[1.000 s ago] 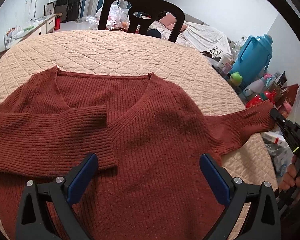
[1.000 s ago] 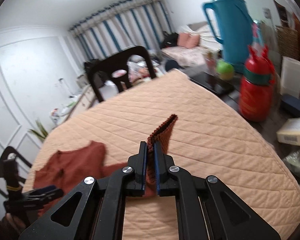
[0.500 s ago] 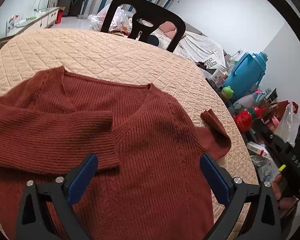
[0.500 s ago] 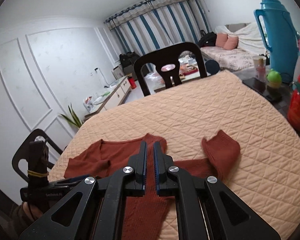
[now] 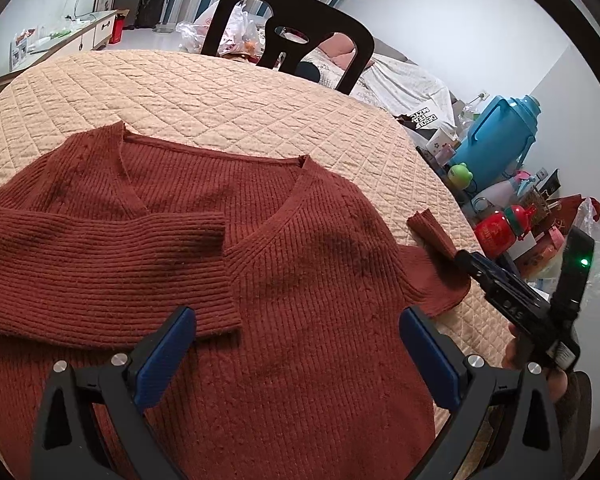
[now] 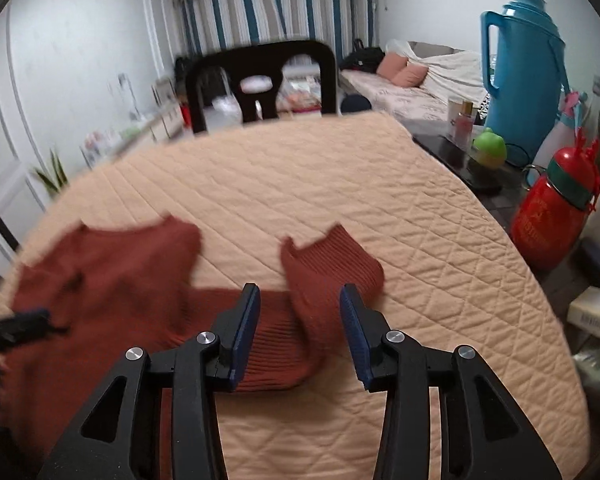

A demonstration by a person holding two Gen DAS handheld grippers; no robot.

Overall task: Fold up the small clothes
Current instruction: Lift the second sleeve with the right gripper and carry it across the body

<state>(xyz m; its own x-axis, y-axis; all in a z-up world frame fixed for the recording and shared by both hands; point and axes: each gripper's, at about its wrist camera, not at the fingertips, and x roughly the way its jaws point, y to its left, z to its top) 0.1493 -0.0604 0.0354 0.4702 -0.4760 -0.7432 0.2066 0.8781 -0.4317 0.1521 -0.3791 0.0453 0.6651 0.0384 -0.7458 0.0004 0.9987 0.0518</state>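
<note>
Right fingers (image 6: 300, 332) parted over sleeve (image 6: 332, 268) — left view hides the gap.

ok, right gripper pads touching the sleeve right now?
Apart. The right wrist view shows the right gripper with jaws just opened; the sleeve lies between them, gaps visible at both pads.

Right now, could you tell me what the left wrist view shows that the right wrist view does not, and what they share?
Only the left wrist view: the sweater's V-neck, the sleeve already folded across the chest, and the open left tongs.

Only the right wrist view: a plant by the wall, and the right tongs, which have just been opening, with the doubled-back sleeve lying loose between them.

Both: sweater, quilted cover, black chair, blue flask.
</note>
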